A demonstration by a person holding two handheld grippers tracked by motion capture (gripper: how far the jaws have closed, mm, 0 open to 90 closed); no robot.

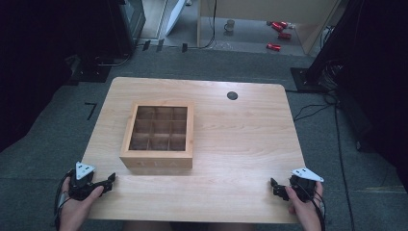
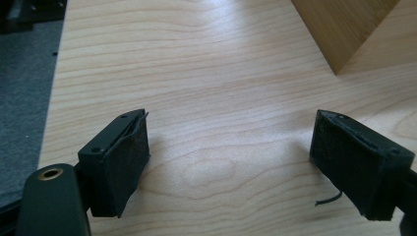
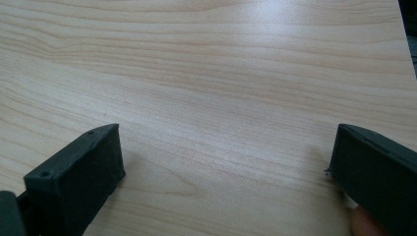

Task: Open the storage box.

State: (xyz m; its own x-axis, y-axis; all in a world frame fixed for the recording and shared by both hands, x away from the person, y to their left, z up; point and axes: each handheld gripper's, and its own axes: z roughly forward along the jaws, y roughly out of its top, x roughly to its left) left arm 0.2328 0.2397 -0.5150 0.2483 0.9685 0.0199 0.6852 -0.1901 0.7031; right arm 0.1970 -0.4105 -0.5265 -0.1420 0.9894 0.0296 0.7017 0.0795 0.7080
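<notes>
Tea box (image 1: 157, 139) between 2 grippers

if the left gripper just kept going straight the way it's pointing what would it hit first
Probably the wooden box: its near corner lies ahead, slightly off to one side of the left gripper. Bare table lies between; a narrow miss is possible.

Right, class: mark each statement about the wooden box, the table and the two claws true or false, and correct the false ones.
1. The wooden box has nine compartments. True.
2. The left claw is shut. False: its jaws stand wide apart over bare table.
3. The right claw grips the box. False: it is open, apart from the box.
4. A dark round disc lies near the table's far edge. True.
</notes>
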